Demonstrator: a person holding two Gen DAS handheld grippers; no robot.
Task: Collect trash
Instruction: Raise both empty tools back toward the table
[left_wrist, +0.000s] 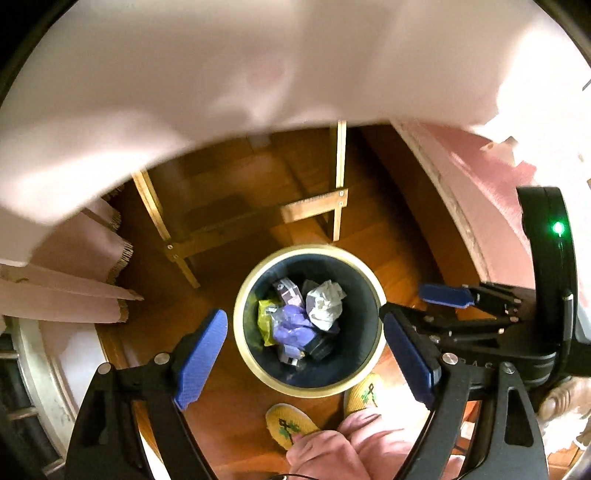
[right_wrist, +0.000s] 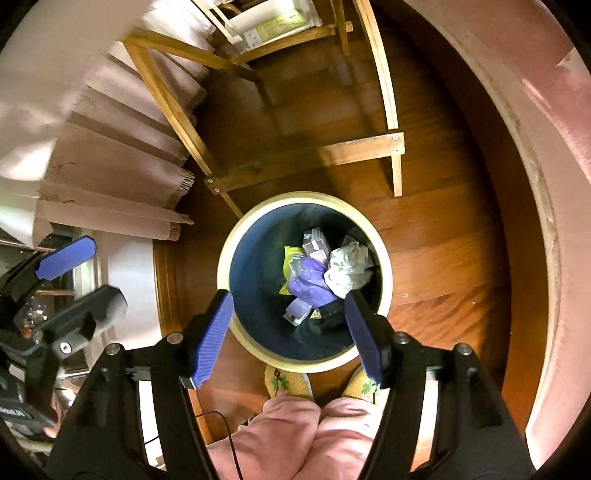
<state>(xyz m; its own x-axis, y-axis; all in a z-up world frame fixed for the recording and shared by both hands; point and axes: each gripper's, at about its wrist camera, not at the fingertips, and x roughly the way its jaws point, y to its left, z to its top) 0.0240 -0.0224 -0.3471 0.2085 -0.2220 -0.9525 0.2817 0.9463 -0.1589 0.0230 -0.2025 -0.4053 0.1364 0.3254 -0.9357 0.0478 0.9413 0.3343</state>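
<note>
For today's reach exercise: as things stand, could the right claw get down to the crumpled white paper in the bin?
Probably yes. The right claw is open, empty and above the bin, which has no lid. The crumpled white paper lies on top of the other trash, uncovered.

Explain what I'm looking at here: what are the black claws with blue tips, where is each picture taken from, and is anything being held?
Each claw is a hand-held two-finger gripper with a camera looking along its fingers. One picture is from the left gripper, the other from the right gripper. Both point down at a bin on a wooden floor, above the person's yellow slippers. Both grippers are open and hold nothing. In the bin lie crumpled paper, a purple glove and wrappers. A wooden frame stands behind the bin.
</note>
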